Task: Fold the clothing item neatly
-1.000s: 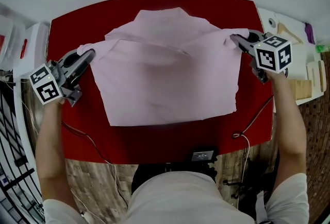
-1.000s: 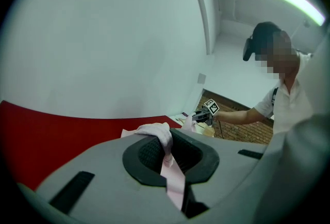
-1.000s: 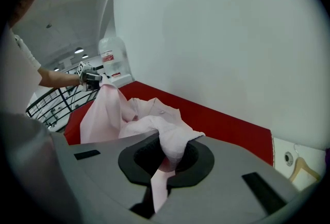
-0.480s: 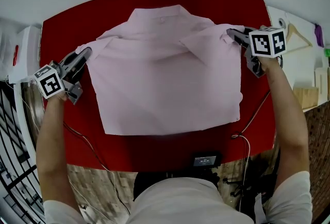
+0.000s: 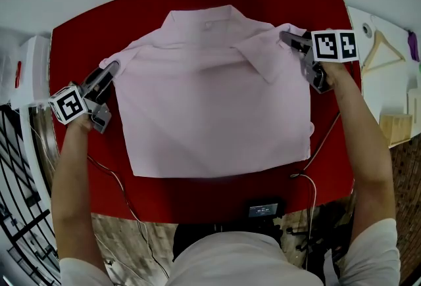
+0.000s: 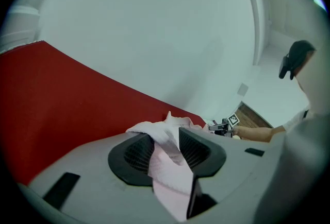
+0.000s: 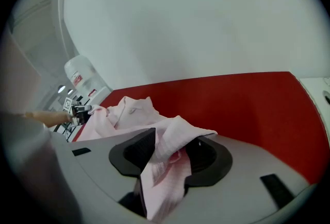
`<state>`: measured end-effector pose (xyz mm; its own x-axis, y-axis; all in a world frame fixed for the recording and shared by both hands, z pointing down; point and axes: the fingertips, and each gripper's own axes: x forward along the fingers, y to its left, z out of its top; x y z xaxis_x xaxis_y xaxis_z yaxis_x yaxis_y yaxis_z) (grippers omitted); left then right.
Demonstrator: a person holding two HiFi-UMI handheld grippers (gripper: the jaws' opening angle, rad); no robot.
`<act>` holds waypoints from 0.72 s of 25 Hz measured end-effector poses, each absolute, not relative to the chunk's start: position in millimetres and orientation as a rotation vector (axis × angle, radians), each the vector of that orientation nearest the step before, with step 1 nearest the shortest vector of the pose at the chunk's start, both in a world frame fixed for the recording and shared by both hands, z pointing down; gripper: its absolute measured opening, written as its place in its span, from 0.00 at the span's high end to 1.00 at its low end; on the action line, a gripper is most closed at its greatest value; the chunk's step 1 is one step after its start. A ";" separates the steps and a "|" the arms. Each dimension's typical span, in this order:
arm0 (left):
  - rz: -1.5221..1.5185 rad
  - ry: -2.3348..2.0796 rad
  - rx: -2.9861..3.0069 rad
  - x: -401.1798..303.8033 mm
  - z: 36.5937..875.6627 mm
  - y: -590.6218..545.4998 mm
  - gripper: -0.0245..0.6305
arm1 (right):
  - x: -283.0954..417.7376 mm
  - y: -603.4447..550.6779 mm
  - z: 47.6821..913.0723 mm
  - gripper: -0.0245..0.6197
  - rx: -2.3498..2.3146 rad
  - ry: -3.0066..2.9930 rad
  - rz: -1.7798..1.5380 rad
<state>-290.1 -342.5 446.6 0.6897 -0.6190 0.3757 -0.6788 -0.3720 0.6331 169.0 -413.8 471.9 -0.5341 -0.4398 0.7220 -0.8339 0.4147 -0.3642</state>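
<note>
Shirt (image 5: 210, 107), pink, flat on table (image 5: 197, 196), sleeves loose in just-opened left tool (image 5: 110, 70), right tool (image 5: 287, 37).

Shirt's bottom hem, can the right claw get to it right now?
Probably yes: the hem lies bare on the red table, nothing in between. The right claw has just been opening its jaws, with pink fabric between them.

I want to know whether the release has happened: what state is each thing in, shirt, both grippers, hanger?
shirt: spread flat on the red table, collar at the far side.
left gripper: open, jaws have just been opening, shirt cloth loose between them.
right gripper: open, jaws have just been opening, shirt cloth loose between them.
hanger: lying bare, off the table at right.
</note>
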 end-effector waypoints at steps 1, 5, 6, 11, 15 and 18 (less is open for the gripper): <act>0.103 -0.999 2.090 -292.9 447.3 -341.0 0.76 | 166.8 -414.4 471.0 0.70 1.078 -2.158 0.985; 0.122 -1.043 2.082 -307.1 445.5 -337.2 0.72 | 166.4 -416.1 470.4 0.67 1.096 -2.182 1.114; 0.126 -1.066 2.080 -311.3 444.7 -337.6 0.72 | 167.7 -416.8 470.6 0.66 1.101 -2.178 1.150; 0.042 -1.210 2.045 -334.2 430.5 -346.5 0.72 | 170.7 -423.6 466.6 0.61 1.145 -2.177 1.192; 0.019 -1.264 2.034 -336.3 419.9 -346.2 0.72 | 168.5 -426.2 462.9 0.58 1.159 -2.195 1.190; 0.080 -1.262 2.070 -321.9 415.9 -337.1 0.72 | 169.0 -421.7 461.7 0.57 1.139 -2.200 1.159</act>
